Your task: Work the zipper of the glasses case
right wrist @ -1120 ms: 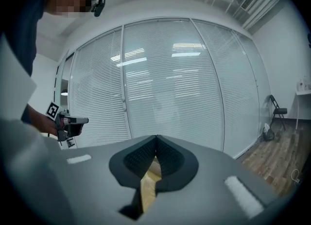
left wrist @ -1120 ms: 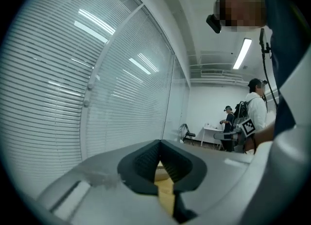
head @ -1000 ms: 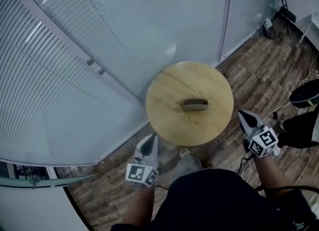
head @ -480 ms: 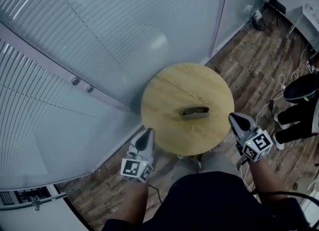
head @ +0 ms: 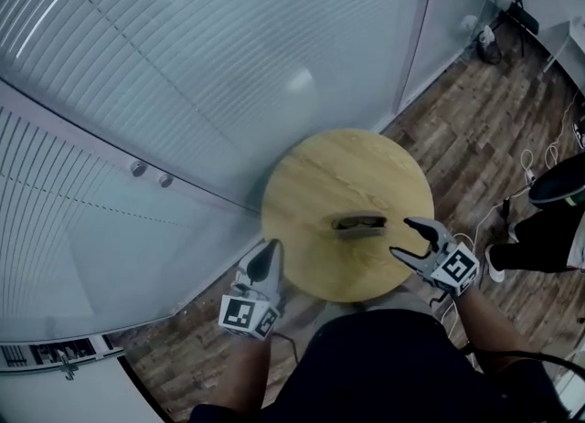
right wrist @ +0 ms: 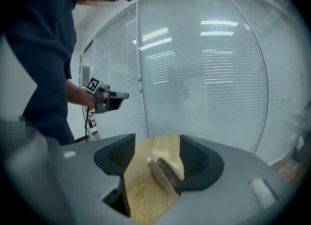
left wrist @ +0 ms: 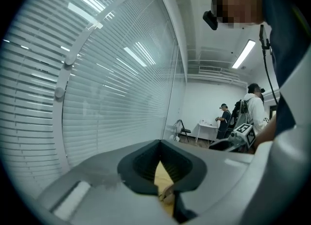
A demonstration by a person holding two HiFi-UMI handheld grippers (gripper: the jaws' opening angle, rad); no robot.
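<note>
A small brown-grey glasses case (head: 358, 224) lies on the round wooden table (head: 315, 184), right of its middle. My right gripper (head: 399, 236) hovers just right of the case; its jaws are opening, nothing is between them, and they point at the case's right end. In the right gripper view the case (right wrist: 164, 173) lies ahead between the spread fingers (right wrist: 116, 157), untouched. My left gripper (head: 271, 249) is shut and empty at the table's near-left edge, well away from the case. In the left gripper view, only a sliver of table (left wrist: 160, 173) shows past the shut jaws.
A glass wall with blinds (head: 183, 74) curves close behind the table. Wood-plank floor (head: 475, 129) runs to the right, with cables (head: 530, 170) and a black stand (head: 512, 15). A dark shoe and leg (head: 558, 184) are at the right edge. Other people (left wrist: 223, 122) stand far off.
My right gripper has opened and moved left toward the case's right end. The left gripper has stayed shut at the table's near-left edge. The case has not moved.
</note>
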